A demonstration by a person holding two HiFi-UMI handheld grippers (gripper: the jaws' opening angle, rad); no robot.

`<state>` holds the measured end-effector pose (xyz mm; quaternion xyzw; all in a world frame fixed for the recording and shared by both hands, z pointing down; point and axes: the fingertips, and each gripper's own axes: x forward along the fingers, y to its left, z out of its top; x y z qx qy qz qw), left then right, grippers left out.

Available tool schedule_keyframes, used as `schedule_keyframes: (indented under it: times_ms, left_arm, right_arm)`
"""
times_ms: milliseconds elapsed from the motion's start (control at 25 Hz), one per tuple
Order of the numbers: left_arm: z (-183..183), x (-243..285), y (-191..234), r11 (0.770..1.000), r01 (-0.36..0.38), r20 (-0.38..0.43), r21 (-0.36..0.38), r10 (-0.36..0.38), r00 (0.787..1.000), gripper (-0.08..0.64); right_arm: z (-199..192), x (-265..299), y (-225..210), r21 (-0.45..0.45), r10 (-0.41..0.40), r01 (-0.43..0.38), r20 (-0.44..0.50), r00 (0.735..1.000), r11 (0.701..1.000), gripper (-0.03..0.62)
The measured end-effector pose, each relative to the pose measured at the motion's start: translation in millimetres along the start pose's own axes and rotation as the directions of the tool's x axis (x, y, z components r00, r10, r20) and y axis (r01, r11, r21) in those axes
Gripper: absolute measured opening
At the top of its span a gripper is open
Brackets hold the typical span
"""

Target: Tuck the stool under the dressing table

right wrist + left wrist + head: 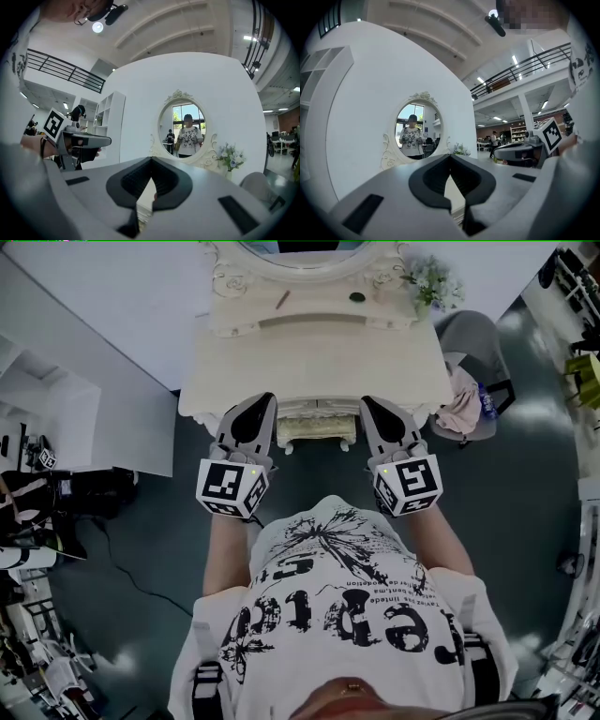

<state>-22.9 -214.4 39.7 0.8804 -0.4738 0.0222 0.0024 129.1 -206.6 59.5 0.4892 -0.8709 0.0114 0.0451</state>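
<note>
Here's the cream dressing table [314,367] at the far side of the dark floor, with its oval mirror [298,247] against the white wall. The stool [317,429] sits right under the front edge at the middle. Only a carved cream strip of it shows, the rest is hidden beneath the worktop [394,352].

Both tools hover just above the near edge of the table, one on either side of that strip. The left hand-held gripper [260,401] has its jaws pressed together at the tips with nothing between them, and its own view [450,156] confirms it. The right hand-held gripper [370,401] is the same story, jaws together and empty [151,159].

Neither one is touching the stool.

On the worktop, a bunch of pale flowers [433,282] stands at the far right corner, with a small dark object [357,297] and a thin stick [282,299] nearer the mirror. To the right of the table there's a grey chair [473,338] with a pink cloth [457,407] draped over it.
</note>
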Motion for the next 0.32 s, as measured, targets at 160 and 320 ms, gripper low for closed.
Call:
schedule_keyframes:
  times_ms: [160, 320]
  left_arm:
    - [-0.8, 0.1, 2.7, 1.000, -0.005, 0.000, -0.006, 0.005, 1.000, 0.020]
    - [-1.6, 1.8, 5.5, 1.000, -0.012, -0.004, -0.002, 0.012, 1.000, 0.020]
  right_arm:
    - [-2.5, 2.1, -0.4, -0.002, 0.004, -0.004, -0.010, 1.000, 1.000, 0.017]
    - [-3.8, 5.2, -1.1, -0.005, 0.010, -0.010, -0.016, 1.000, 1.000, 0.017]
